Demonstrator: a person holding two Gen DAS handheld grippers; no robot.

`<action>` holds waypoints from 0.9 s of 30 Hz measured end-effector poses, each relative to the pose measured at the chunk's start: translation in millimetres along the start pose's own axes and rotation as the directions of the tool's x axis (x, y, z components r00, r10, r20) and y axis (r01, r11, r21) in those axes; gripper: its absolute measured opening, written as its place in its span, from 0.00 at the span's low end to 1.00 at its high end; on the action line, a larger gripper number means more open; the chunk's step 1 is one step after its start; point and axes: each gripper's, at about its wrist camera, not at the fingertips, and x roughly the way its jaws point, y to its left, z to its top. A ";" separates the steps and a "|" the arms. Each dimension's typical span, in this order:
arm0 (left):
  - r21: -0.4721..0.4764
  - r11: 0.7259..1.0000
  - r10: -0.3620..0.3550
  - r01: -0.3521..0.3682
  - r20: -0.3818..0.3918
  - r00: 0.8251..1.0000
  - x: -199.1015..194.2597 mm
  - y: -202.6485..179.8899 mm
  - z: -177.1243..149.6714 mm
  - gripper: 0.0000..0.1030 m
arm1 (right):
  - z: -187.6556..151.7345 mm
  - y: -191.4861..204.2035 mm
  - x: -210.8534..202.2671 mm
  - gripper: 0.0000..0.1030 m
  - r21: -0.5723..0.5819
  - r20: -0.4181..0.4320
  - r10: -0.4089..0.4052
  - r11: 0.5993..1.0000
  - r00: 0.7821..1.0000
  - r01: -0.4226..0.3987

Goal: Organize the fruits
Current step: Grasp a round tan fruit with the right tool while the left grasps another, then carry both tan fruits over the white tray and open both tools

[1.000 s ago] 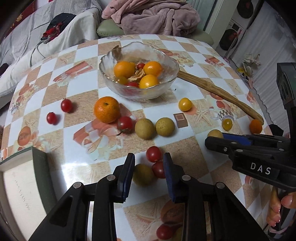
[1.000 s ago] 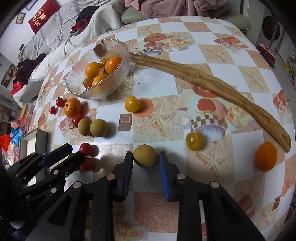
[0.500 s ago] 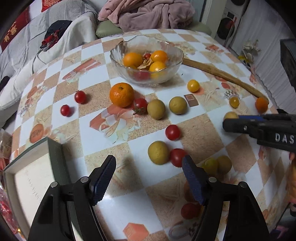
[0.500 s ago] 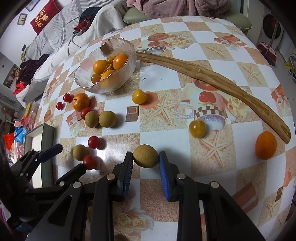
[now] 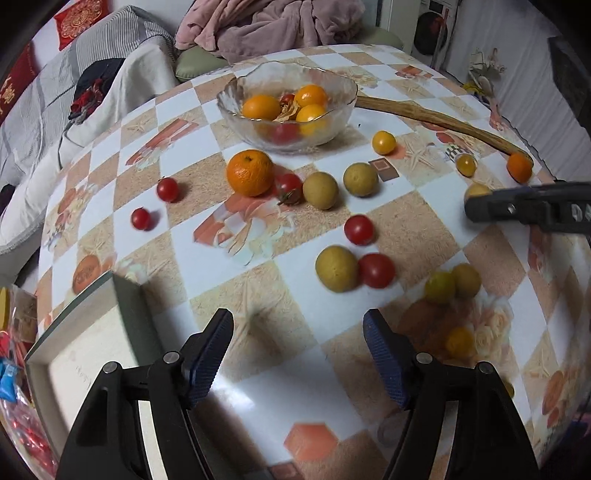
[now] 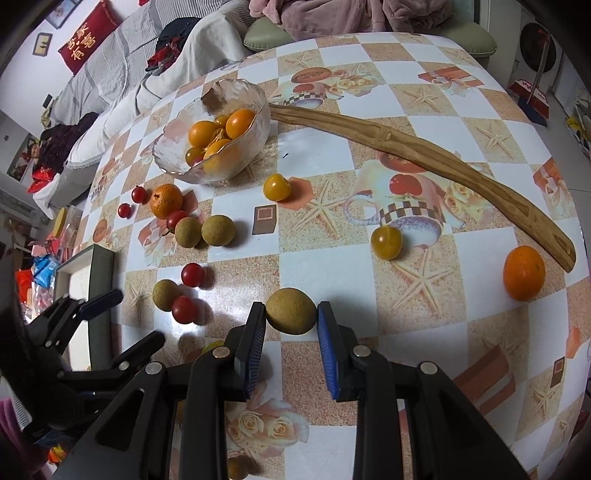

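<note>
A glass bowl (image 5: 240, 107) (image 6: 255, 122) holds oranges and small tomatoes at the table's far side. Loose fruit lies scattered: an orange (image 5: 250, 172), red cherry tomatoes (image 5: 359, 229), brown longans (image 5: 336, 268) and yellow tomatoes (image 5: 383, 142). My right gripper (image 6: 291, 321) is shut on a brown longan (image 6: 291, 311), held just above the table. It shows at the right edge of the left wrist view (image 5: 524, 208). My left gripper (image 5: 297, 350) is wide open and empty, above bare table near a longan and a red tomato (image 5: 376, 270). It shows in the right wrist view (image 6: 110, 321).
A long curved wooden stick (image 6: 424, 155) lies across the far right of the table. Another orange (image 6: 523, 272) sits near its end. A green-edged white box (image 5: 88, 354) stands at the table's near left corner. A sofa with clothes (image 5: 258, 26) lies beyond the table.
My left gripper has opened wide and drawn back from the longan and red tomatoes. My right gripper has stayed shut on its longan and lifted slightly.
</note>
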 end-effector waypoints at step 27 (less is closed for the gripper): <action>-0.207 0.973 -0.092 0.104 0.069 0.993 -18.3 7.4 11.9 0.27 | -8.0 17.3 -12.1 0.30 -0.020 -0.011 0.031 0.999 0.999 -0.031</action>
